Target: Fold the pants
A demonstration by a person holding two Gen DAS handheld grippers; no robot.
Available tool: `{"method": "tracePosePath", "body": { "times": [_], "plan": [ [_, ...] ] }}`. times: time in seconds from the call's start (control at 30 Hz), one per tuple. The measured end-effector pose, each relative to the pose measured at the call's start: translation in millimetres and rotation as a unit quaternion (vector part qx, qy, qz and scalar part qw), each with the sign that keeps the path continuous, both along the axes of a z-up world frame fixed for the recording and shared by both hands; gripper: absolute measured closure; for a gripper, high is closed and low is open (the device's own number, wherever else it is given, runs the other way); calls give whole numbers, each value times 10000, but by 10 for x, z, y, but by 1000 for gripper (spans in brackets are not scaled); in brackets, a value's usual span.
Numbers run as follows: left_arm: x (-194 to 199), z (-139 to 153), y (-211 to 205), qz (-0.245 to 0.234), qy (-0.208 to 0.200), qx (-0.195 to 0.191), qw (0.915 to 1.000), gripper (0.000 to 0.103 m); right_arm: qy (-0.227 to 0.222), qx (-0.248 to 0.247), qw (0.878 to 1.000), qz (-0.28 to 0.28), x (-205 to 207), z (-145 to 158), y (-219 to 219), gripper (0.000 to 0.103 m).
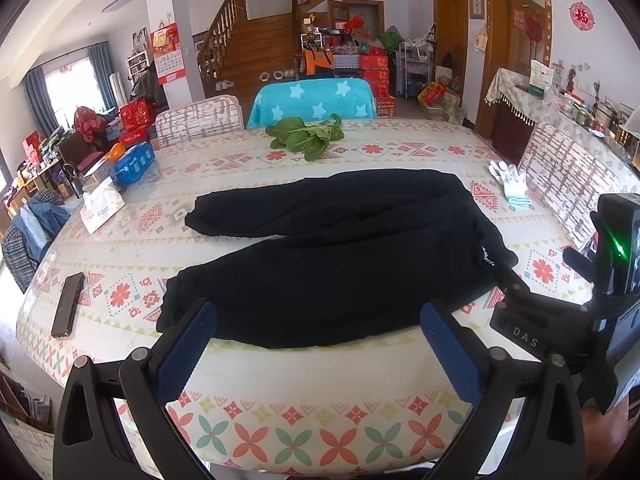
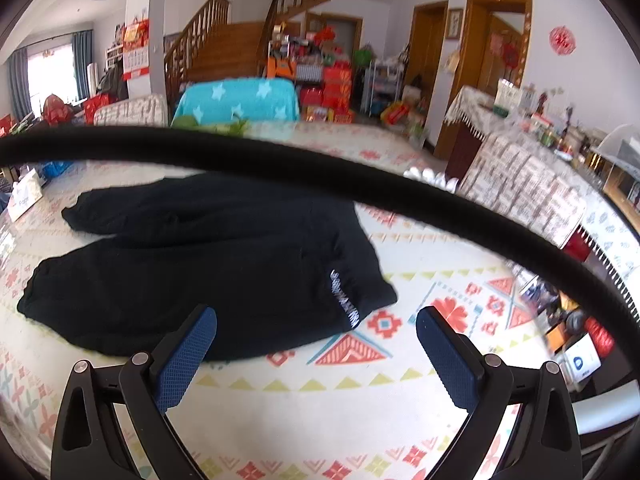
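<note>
Black pants [image 1: 332, 256] lie flat on the table [image 1: 320, 384], spread lengthwise along its near edge. Waistband end sits toward the right edge; both leg cuffs point toward the left edge. The two legs lie side by side, parted slightly at the cuffs, one nearer the front edge, one farther in. No fold made yet, by the look of it.

Left claw [image 1: 318, 344] is spread wide, holding nothing, hanging just above the near leg. Right claw [image 2: 316, 346] is likewise wide and empty, over the waistband corner where white lettering [image 2: 345, 300] runs down the fabric. A black cable [image 2: 320, 176] crosses the right wrist view and hides part of the far table.

Handling judgement: the fabric looks like soft, thick knit, light, limp, not slippery on the patterned cloth. It will sag and drape when lifted, so a single pinch would bunch it. Best holds are likely the near waistband corner for the right claw and the near cuff for the left, lifting both together to lay one leg over the other.

Also on the table: a phone [image 1: 68, 305] near the left edge, a tissue box [image 1: 102, 209], leafy greens [image 1: 306, 136] at the far edge, a white glove [image 1: 510, 180] toward the right edge.
</note>
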State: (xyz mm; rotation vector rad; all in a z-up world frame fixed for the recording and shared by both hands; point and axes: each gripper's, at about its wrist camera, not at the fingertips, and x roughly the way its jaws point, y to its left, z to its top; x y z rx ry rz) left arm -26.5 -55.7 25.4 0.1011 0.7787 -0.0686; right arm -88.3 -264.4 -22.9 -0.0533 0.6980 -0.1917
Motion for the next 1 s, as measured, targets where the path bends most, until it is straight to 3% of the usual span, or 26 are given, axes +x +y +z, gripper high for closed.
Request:
{"method": "tracePosePath", "body": {
  "times": [0.2,0.57,0.8,1.0],
  "plan": [
    [15,-13,60,118,-1,38,9999,2,237,152,9982,531,64,-92,49,1],
    [342,27,796,922,190,-29,9956,3,612,149,9973,382,319,-118,-83,1],
    [666,-10,940,635,342,-128,9973,15,856,112,9963,30,378,-140,-94,1],
    [919,-12,825,433,202,0,9989,16,357,33,9988,-329,202,273,-93,1]
  ]
}}
